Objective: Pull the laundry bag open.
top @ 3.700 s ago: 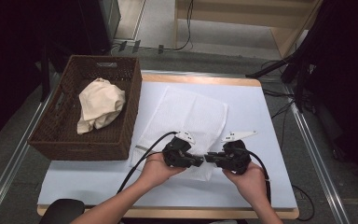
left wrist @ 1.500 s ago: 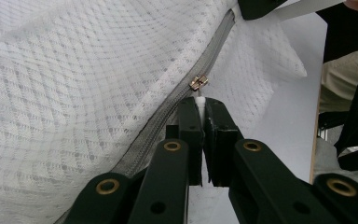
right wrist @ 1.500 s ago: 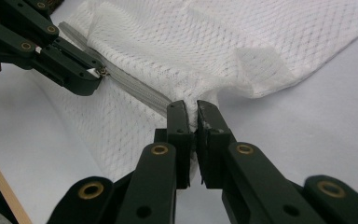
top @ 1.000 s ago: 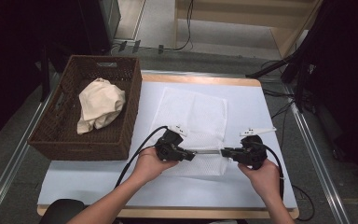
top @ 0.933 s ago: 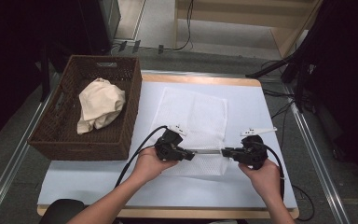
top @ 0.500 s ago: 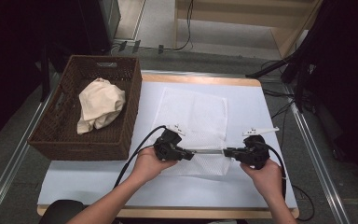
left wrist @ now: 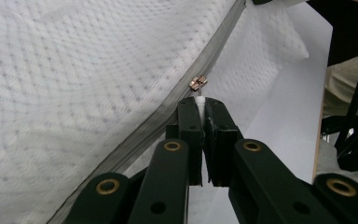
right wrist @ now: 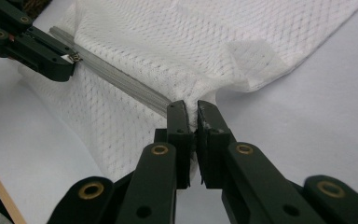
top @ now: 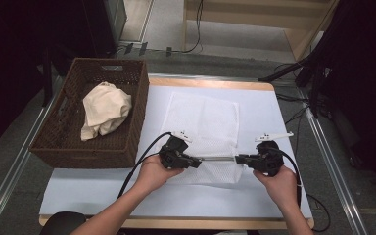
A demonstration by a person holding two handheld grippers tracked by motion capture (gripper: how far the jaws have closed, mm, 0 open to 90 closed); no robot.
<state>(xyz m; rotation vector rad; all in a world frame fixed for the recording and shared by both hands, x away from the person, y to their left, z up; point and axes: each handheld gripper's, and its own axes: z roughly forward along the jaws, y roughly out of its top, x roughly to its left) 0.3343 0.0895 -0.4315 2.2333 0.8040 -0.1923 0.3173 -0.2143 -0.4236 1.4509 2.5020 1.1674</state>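
On the white-topped bench point(top: 103, 188), beside a brown wicker basket point(top: 129, 132) holding a crumpled cream cloth point(top: 105, 110), the white mesh zipper bag point(top: 205, 122) lies flat, left gripper point(top: 196, 162) fingers clamped on its zipper pull point(left wrist: 198, 84), right gripper point(top: 239, 159) fingers clamped on its corner.

A pale tabletop point(top: 284, 117) with a wooden edge stands on a grey floor point(top: 10, 166). Metal rails point(top: 330, 161) run along both sides. Beyond the far edge, black cables point(top: 196, 34) trail past light wooden furniture point(top: 274, 19). Dark surroundings close in left and right.
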